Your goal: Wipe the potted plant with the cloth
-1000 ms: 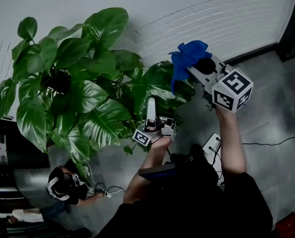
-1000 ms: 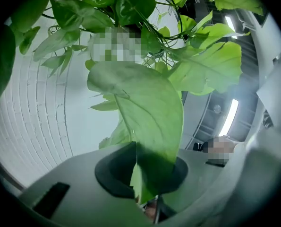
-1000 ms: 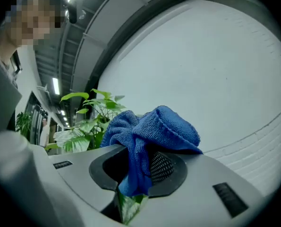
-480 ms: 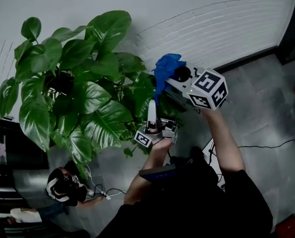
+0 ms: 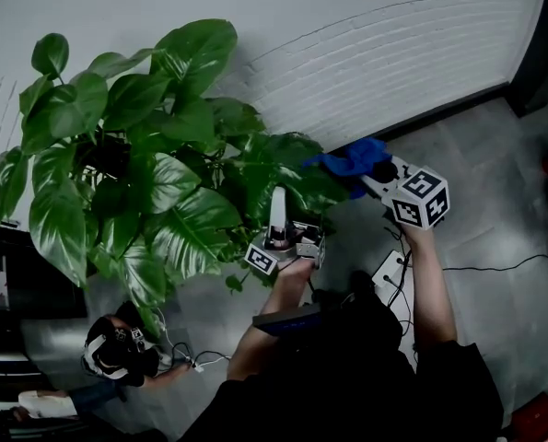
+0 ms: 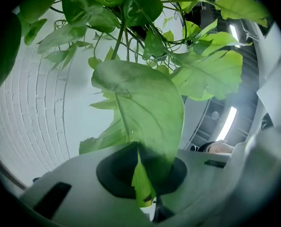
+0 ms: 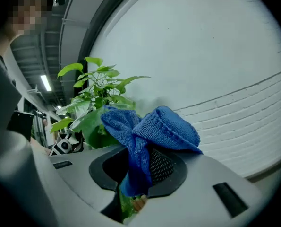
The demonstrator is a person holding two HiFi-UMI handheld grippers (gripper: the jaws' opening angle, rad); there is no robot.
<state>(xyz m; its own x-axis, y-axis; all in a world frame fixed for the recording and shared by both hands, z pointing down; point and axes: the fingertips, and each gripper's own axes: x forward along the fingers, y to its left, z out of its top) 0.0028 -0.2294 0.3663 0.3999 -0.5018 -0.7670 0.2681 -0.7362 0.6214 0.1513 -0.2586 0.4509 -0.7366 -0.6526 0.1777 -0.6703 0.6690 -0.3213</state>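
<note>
While the upward-tilted left gripper [image 6: 145, 186] pinched a leaf [image 6: 140, 108] of the potted plant [image 5: 154, 155], which stood at the floor's edge by the brick wall [image 5: 393, 53], wiping seemed about to begin. The right gripper [image 5: 377, 173], clenched on the blue cloth [image 5: 352, 161], reached nearly level beside the foliage; next it should draw the cloth along that leaf.

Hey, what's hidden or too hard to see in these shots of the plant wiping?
- Pot: head view, buried under leaves of the plant; no view shows it.
- Whether the cloth touches the plant: head view, they only overlap; right gripper view, the cloth itself blocks the spot.
- Pad contact of the left gripper: left gripper view, the pinched leaf covers it.
</note>
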